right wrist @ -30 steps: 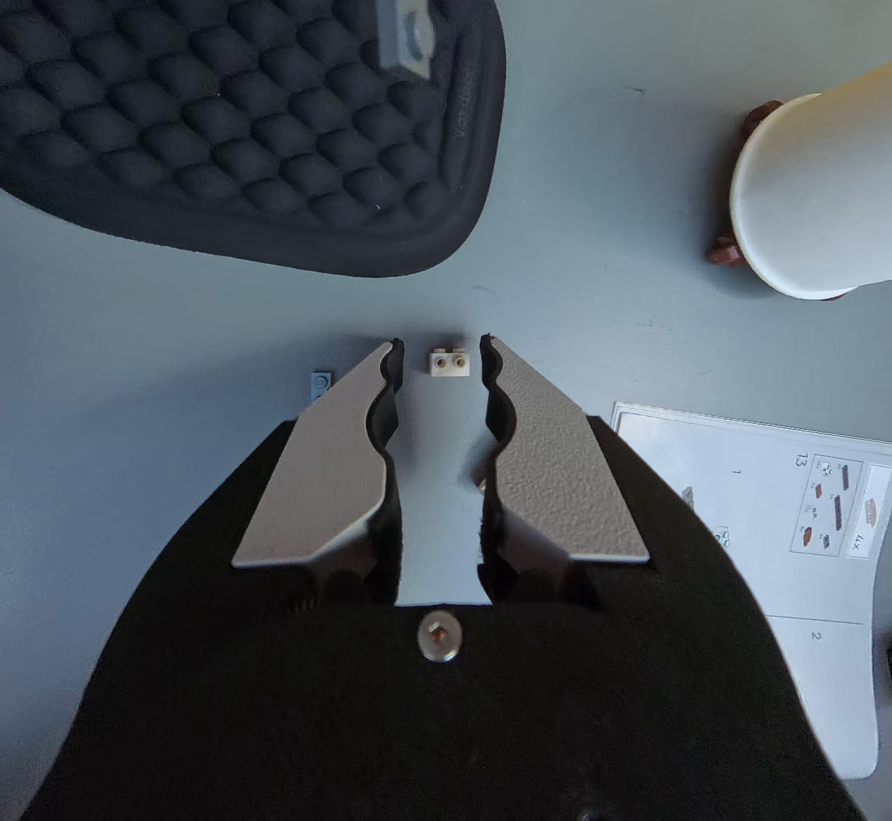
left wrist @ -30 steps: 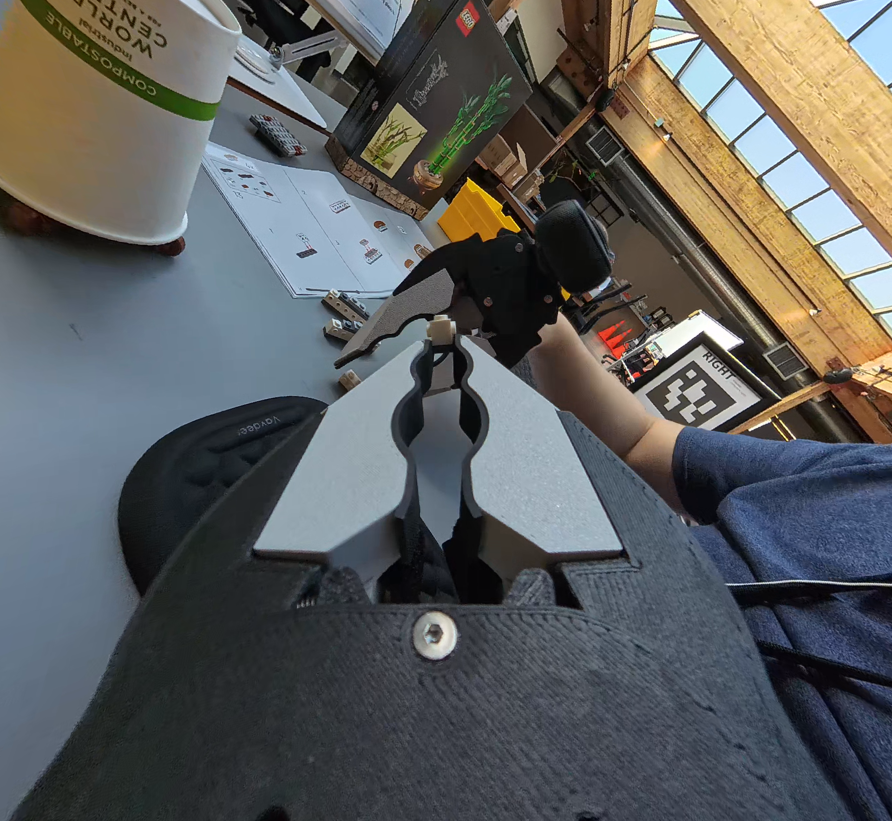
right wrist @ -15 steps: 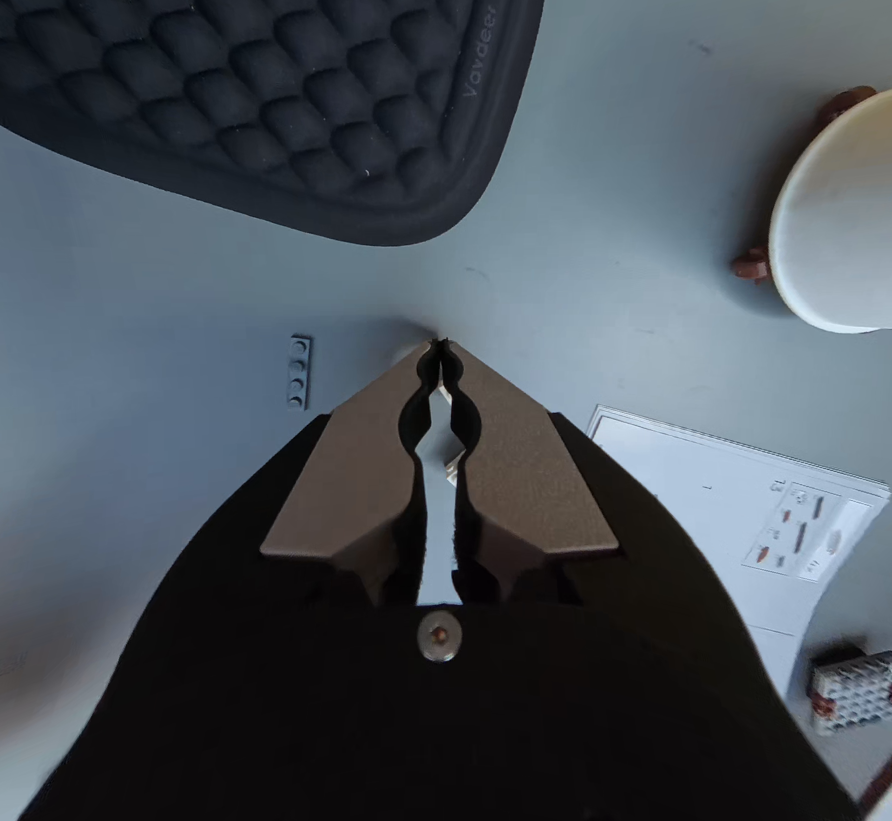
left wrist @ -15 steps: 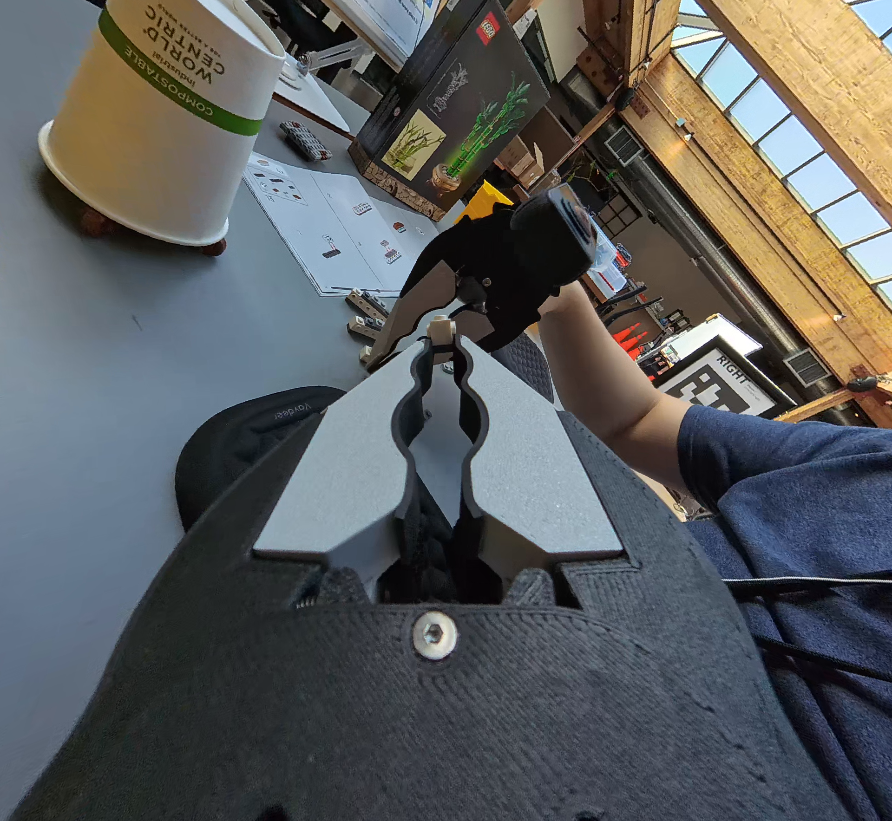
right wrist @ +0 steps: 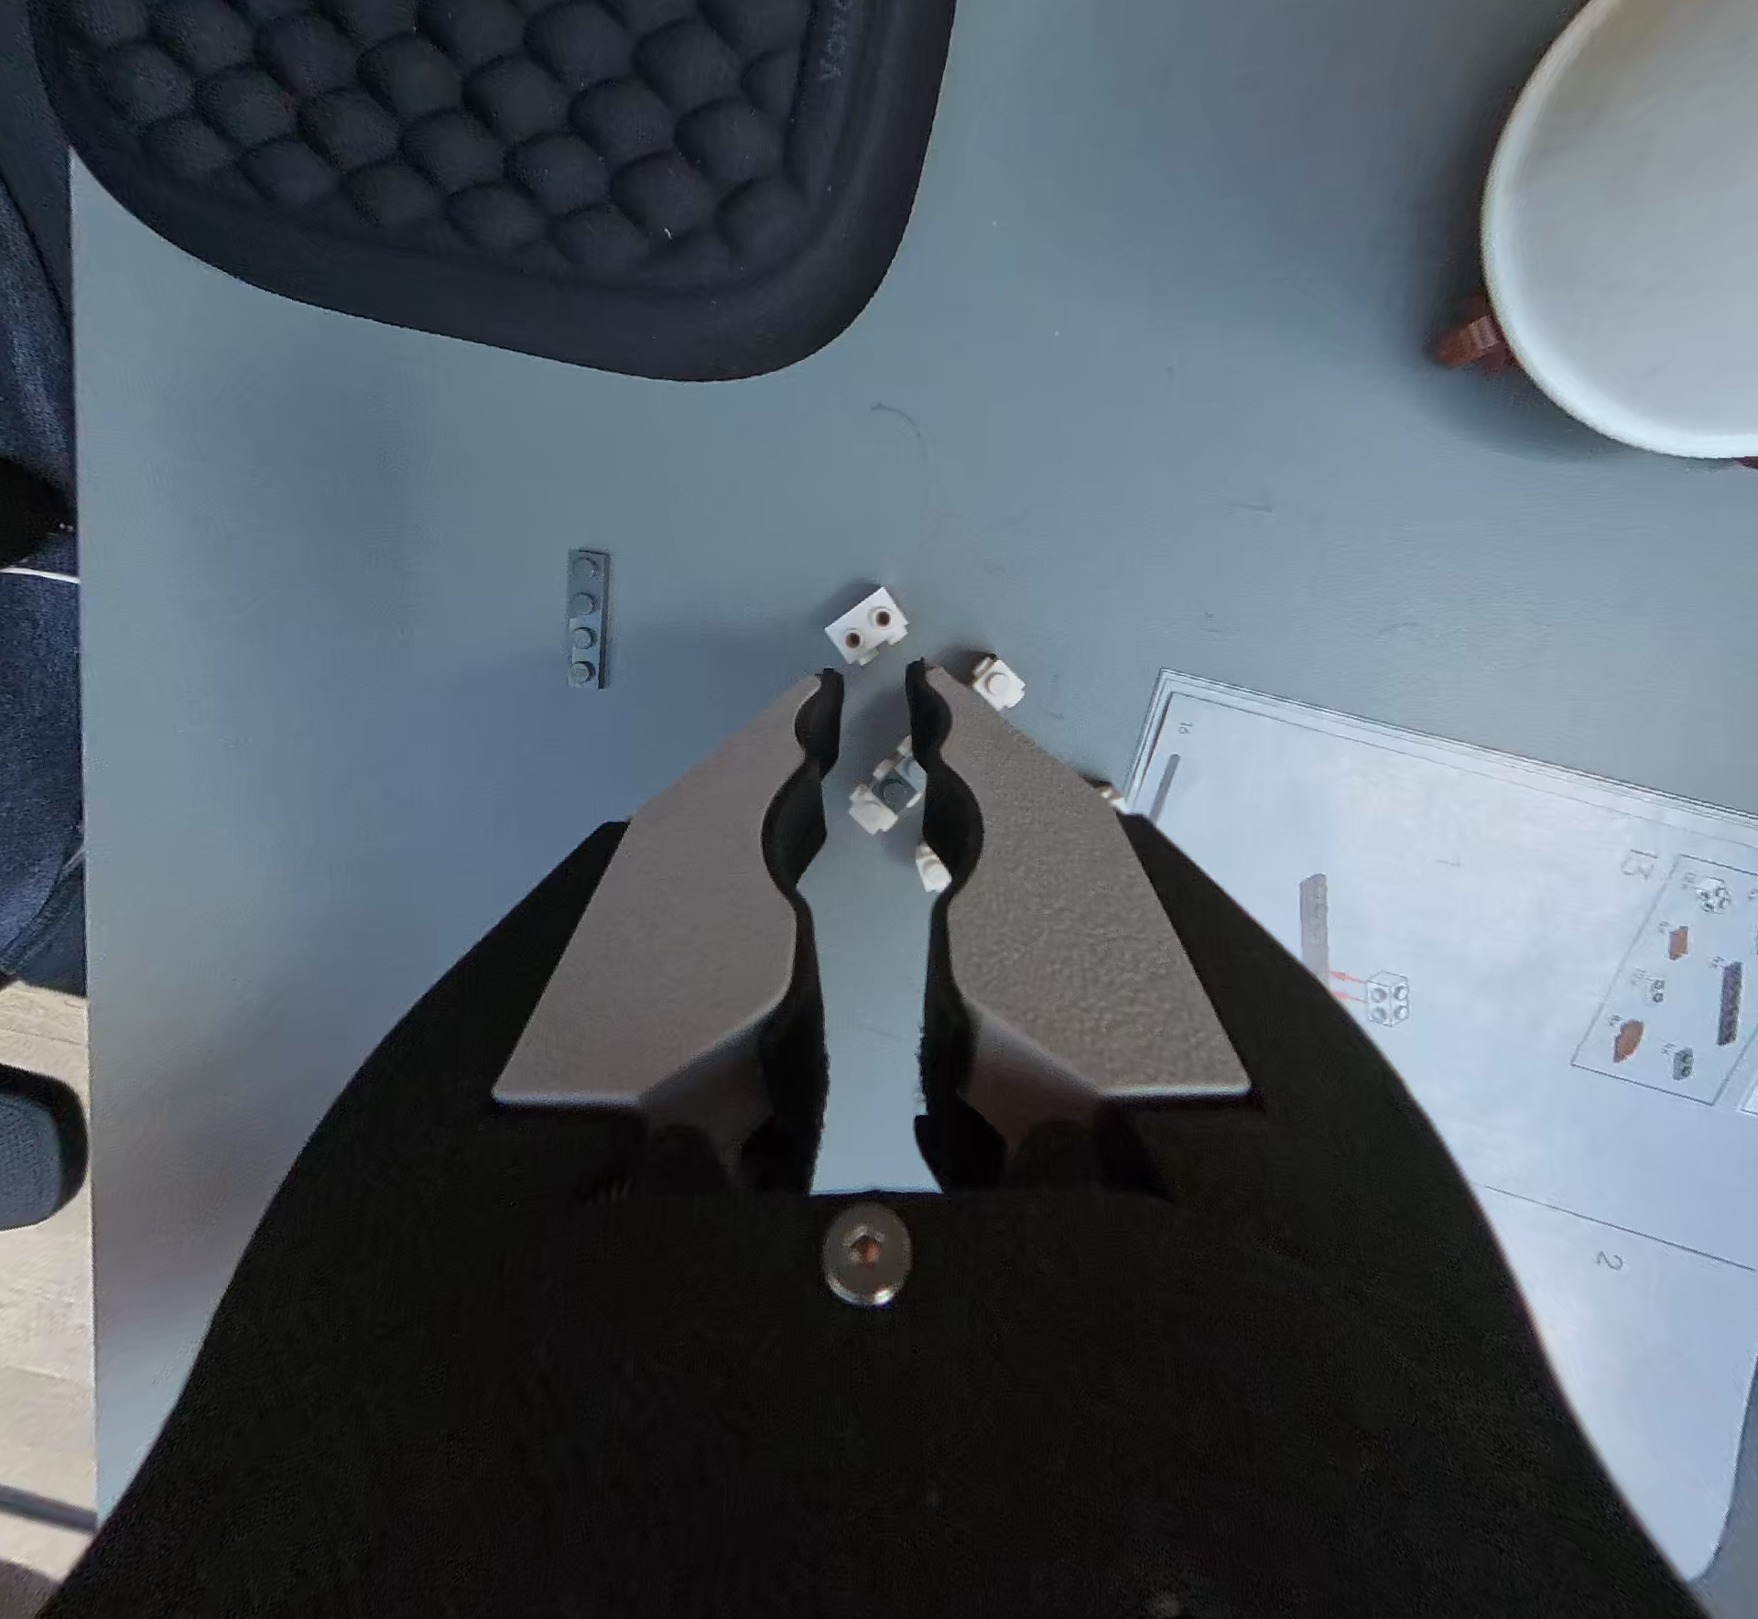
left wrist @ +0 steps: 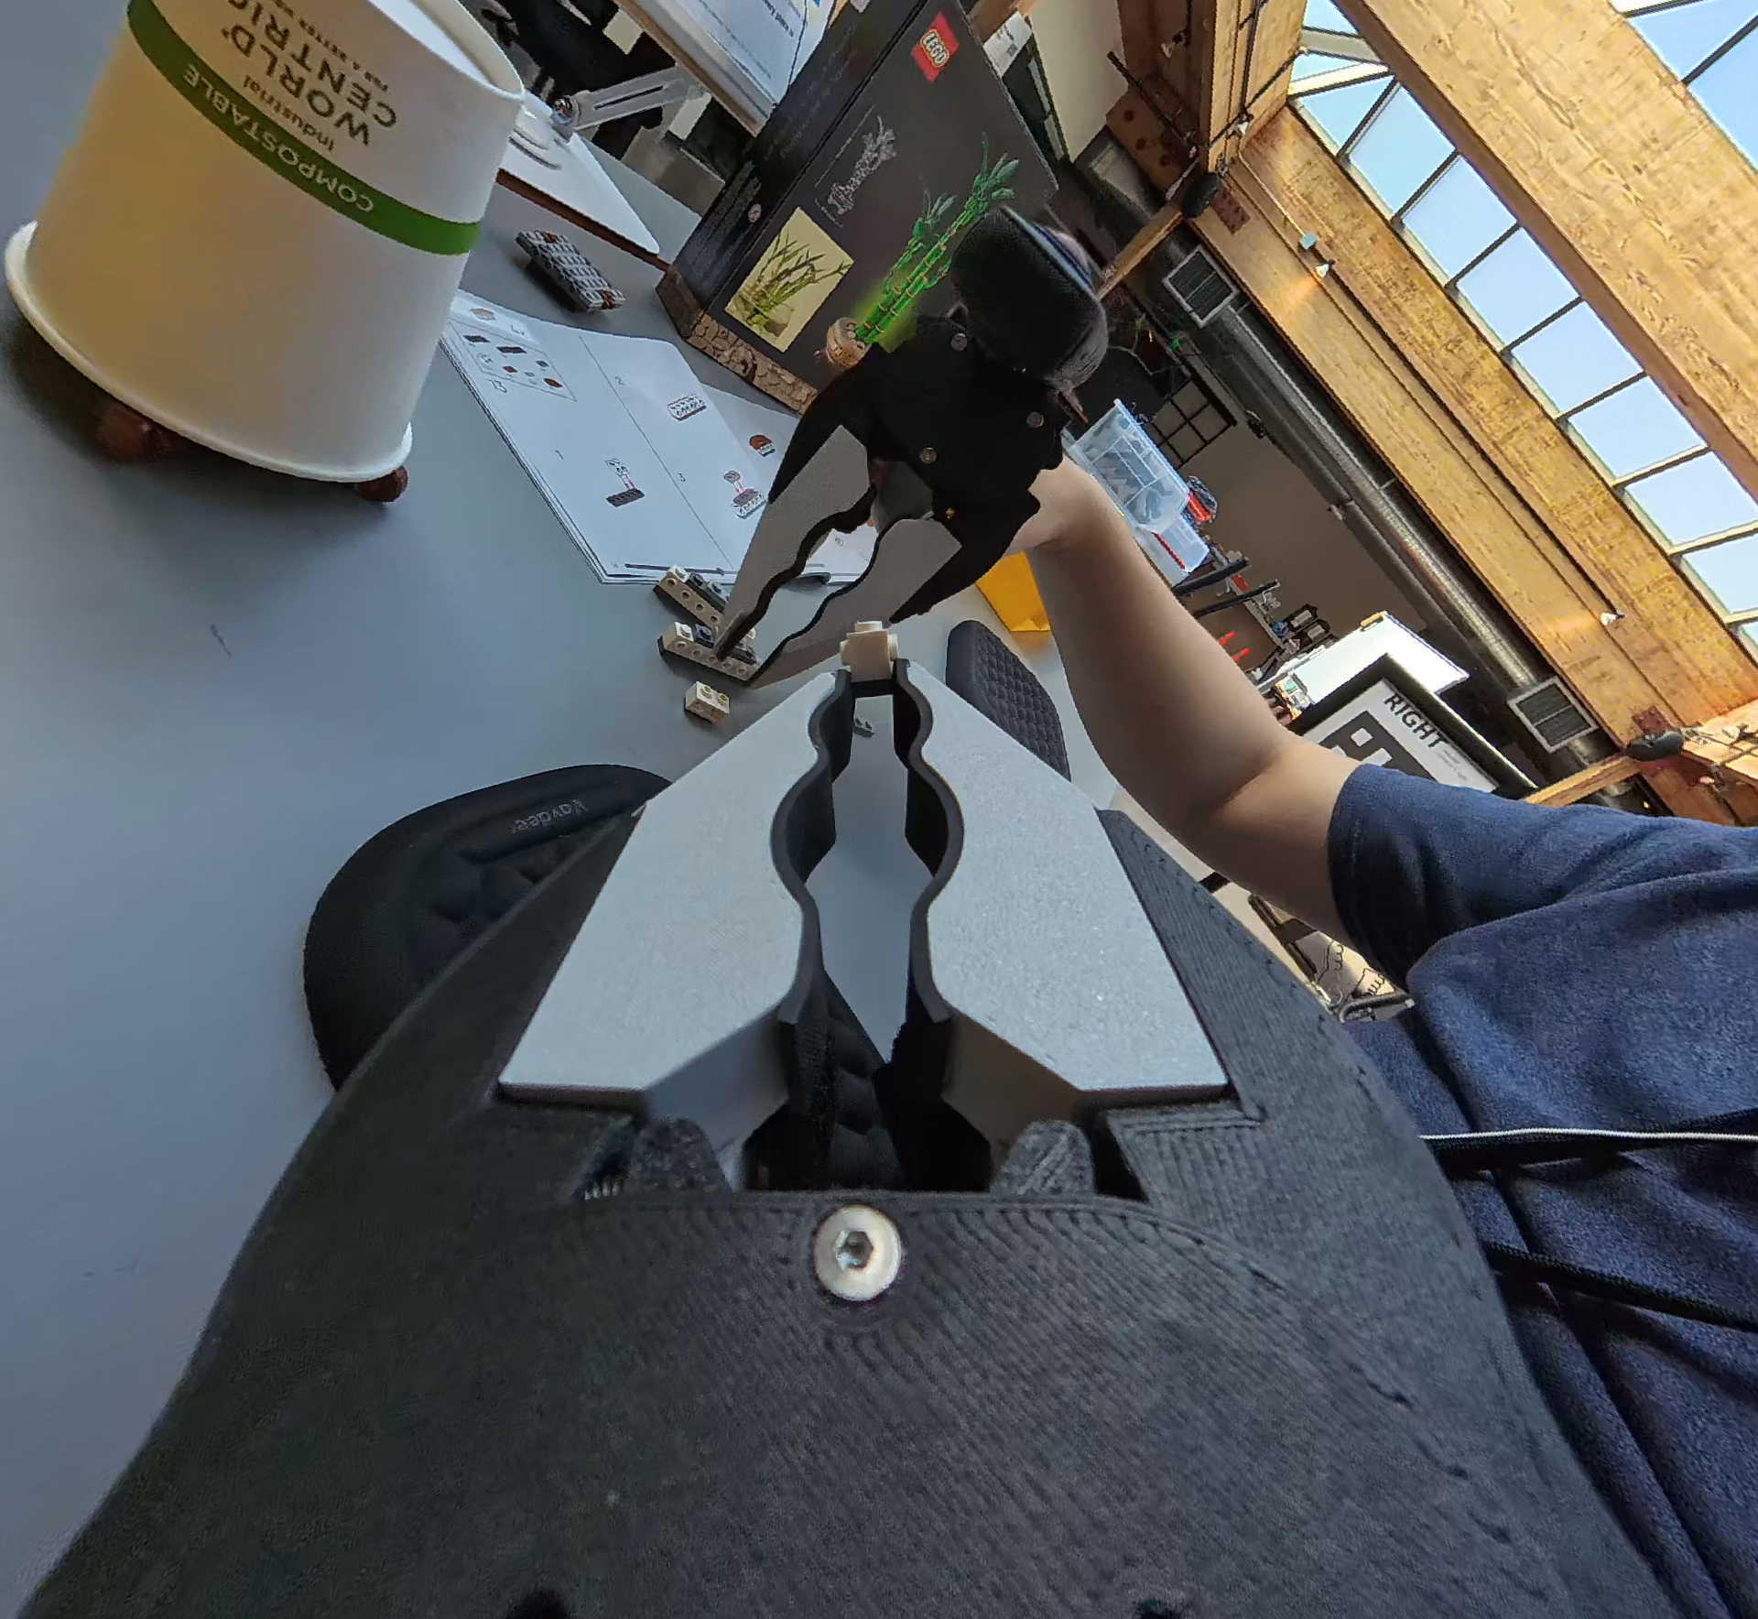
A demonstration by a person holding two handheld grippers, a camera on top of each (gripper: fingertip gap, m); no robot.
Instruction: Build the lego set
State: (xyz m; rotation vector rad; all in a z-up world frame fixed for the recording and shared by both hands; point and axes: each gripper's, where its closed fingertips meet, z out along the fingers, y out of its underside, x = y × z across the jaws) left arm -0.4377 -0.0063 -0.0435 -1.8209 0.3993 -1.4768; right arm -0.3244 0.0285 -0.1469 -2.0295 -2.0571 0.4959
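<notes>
left wrist view: left gripper (left wrist: 868, 669) has its fingers clamped on a small cream brick (left wrist: 868, 649), pinched at the very tips and held up off the table (left wrist: 190, 717). right gripper (left wrist: 809, 622) sits at 12 o'clock just beyond it, fingers apart, tips down at a short dark-and-tan brick strip (left wrist: 709, 655) on the table; whether they touch it i can't tell. a loose tan brick (left wrist: 707, 700) lies just beside that strip at 7 o'clock of it. open instruction booklet (left wrist: 618, 441) at 11 o'clock, upturned white paper cup (left wrist: 257, 213) at 10 o'clock, lego box (left wrist: 856, 213) standing behind the booklet, black padded rest (left wrist: 457, 869) at 9 o'clock of the left fingers. right wrist view: looking straight down, right gripper (right wrist: 873, 687) fingers apart and holding nothing. white two-hole brick (right wrist: 866, 622) just past the tips at 12 o'clock, small white-and-grey cluster (right wrist: 889, 798) between the fingers, another white piece (right wrist: 997, 681) at 1 o'clock, dark grey four-stud plate (right wrist: 588, 617) at 10 o'clock well apart. booklet (right wrist: 1427, 955) at 3 o'clock, cup (right wrist: 1636, 222) at 2 o'clock, pad (right wrist: 495, 99) at 11 o'clock. progress, my read: early. only tiny sub-assemblies exist, most pieces lie loose, the bulk of the set is left to build.
</notes>
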